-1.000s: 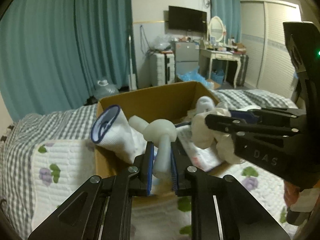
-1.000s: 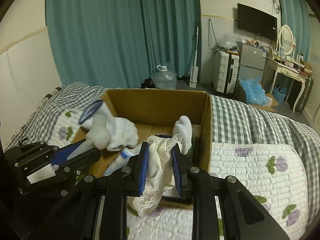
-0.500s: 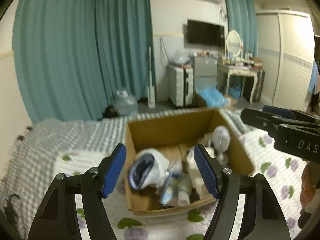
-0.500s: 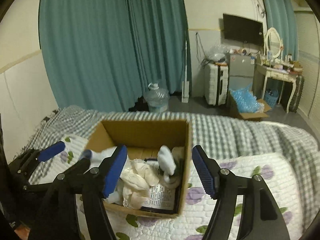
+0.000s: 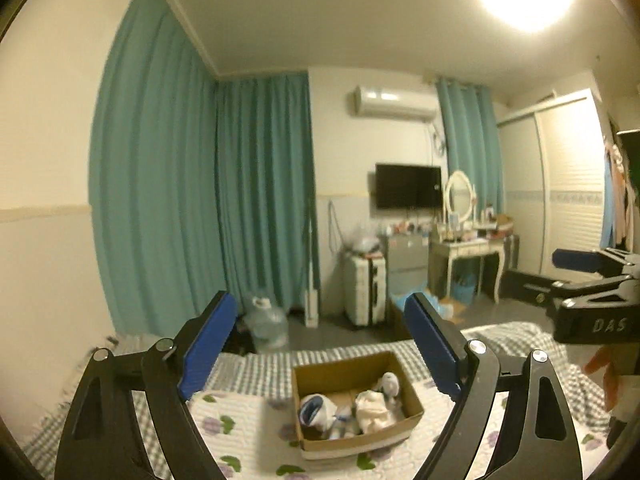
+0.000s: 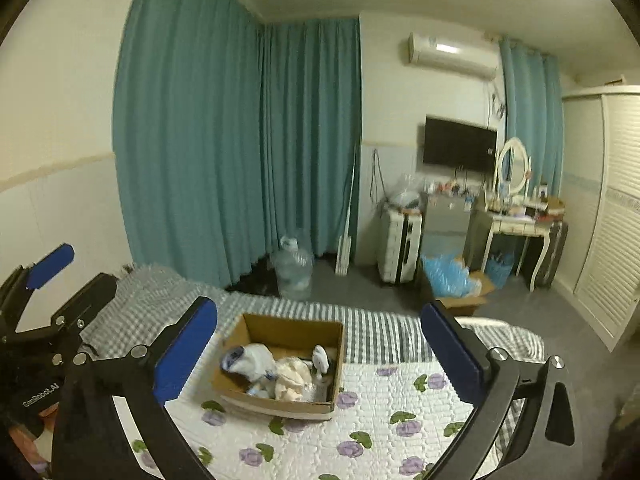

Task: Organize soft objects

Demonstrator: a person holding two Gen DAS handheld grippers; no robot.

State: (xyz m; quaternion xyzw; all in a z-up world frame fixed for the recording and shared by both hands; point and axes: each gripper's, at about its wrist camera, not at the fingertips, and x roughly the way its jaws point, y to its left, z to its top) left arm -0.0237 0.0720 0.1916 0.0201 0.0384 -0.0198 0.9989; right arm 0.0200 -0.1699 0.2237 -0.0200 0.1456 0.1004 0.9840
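An open cardboard box (image 5: 414,404) (image 6: 280,402) sits on the flowered quilt of the bed. Inside lie a white sock with a blue cuff (image 5: 316,410) (image 6: 246,358), a cream lace cloth (image 5: 372,408) (image 6: 290,380) and another white soft piece (image 5: 390,384) (image 6: 320,356). My left gripper (image 5: 320,340) is open and empty, high above and well back from the box. My right gripper (image 6: 316,340) is open and empty too, also far back. Each gripper shows at the edge of the other's view, the right one (image 5: 592,276) and the left one (image 6: 44,280).
The bed has a white quilt with purple flowers (image 6: 380,440) and a grey checked blanket (image 6: 384,332) behind the box. Beyond the bed stand a water jug (image 6: 294,270), a white suitcase (image 6: 400,246), a dressing table (image 6: 516,220), teal curtains and a wardrobe at the right.
Both grippers let go of the soft things into the box, opened wide, and pulled up and back, so the box now looks small and far.
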